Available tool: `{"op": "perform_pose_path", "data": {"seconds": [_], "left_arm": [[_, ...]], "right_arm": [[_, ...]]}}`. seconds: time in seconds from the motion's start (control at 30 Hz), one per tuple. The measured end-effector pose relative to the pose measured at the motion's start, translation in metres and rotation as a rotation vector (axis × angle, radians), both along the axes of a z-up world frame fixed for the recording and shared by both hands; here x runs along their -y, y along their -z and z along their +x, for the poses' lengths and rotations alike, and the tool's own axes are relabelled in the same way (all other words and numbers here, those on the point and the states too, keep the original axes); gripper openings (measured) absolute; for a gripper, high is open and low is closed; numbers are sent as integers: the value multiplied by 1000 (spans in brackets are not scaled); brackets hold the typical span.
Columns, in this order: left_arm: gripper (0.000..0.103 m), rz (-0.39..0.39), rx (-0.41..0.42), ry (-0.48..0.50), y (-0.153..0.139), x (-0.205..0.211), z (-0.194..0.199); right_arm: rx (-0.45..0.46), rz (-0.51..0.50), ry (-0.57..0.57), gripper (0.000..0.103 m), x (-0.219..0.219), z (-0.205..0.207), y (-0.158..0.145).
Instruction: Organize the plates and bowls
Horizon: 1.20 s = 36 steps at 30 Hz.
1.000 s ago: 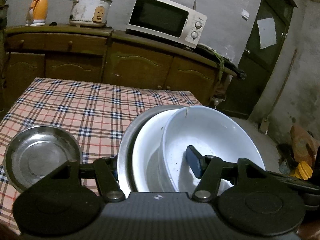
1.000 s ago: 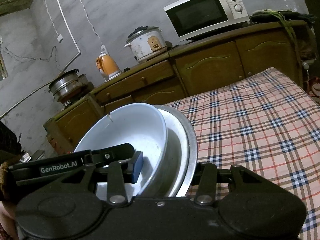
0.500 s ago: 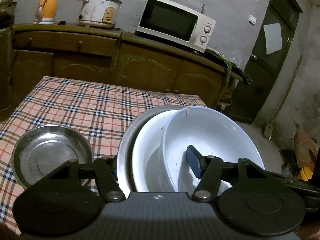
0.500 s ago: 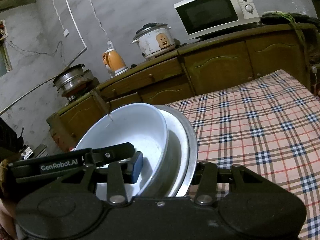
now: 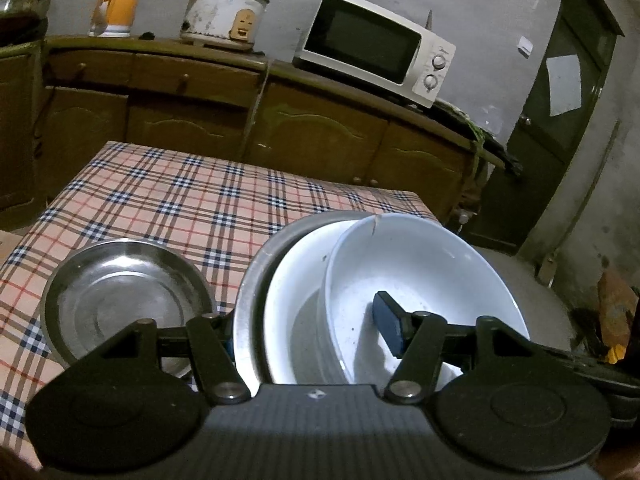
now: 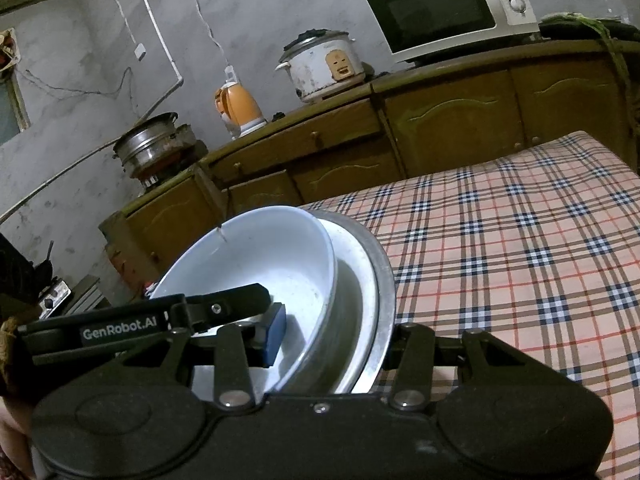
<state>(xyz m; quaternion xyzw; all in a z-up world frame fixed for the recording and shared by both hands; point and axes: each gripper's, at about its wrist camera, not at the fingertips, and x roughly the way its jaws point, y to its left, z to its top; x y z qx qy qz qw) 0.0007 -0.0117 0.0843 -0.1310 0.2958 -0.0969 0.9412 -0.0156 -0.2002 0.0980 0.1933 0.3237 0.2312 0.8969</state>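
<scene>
Stacked white ceramic bowls (image 5: 420, 276) nested in a round steel plate (image 5: 250, 300): your left gripper (image 5: 308, 332) and right gripper (image 6: 332, 332) each clamp the stack, above the checked tablecloth's (image 5: 180, 200) near edge.

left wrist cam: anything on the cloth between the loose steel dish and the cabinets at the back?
Nothing. In the left wrist view the checked tablecloth runs bare from the steel dish to its far edge below the cabinets.

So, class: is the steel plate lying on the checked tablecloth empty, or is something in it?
Empty. The steel plate shows only its bare, shiny inside on the tablecloth.
</scene>
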Motion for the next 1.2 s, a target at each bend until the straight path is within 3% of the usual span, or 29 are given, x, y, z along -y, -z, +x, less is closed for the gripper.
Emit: {"op": "perform_pose_path", "data": {"seconds": [1.2], "left_arm": [[63, -21, -35, -87, 13, -34, 0]], "right_arm": [[-22, -10, -89, 55, -42, 24, 20]]}}
